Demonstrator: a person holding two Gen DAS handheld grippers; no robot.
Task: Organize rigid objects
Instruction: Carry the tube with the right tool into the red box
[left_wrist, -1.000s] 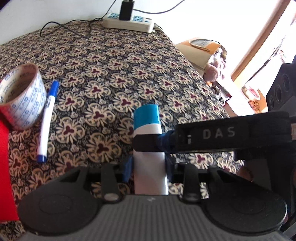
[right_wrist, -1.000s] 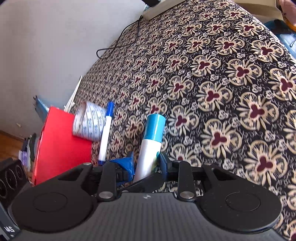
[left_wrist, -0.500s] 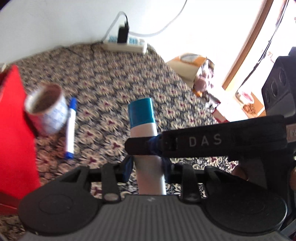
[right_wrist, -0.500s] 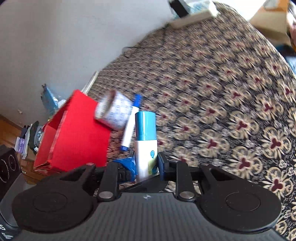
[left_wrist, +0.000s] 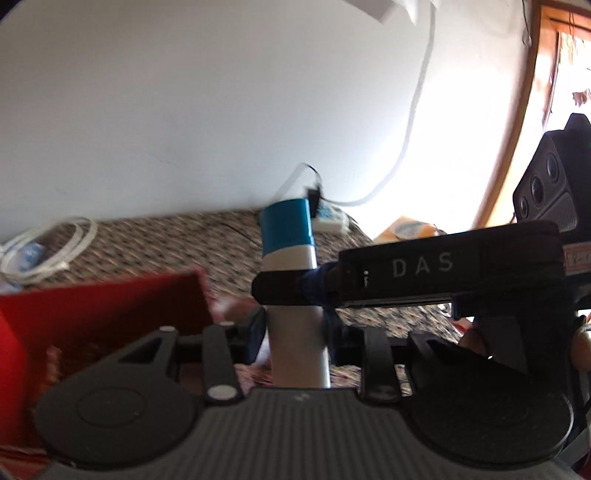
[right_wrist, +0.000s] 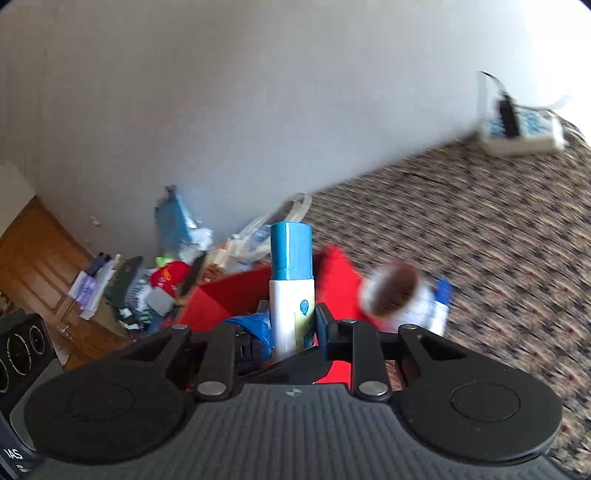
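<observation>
Glue stick (left_wrist: 291, 295), one, white with a blue cap, stands upright between the blue fingertips of the left gripper (left_wrist: 293, 334), and the right gripper (right_wrist: 291, 326) clamps it too, crossing from the side; both hold it tight. It hangs over the one red box (right_wrist: 221, 299). Just right of the box lie one tape roll (right_wrist: 393, 293) and one blue marker (right_wrist: 441, 302). "DAS" reads on the right gripper's side.
</observation>
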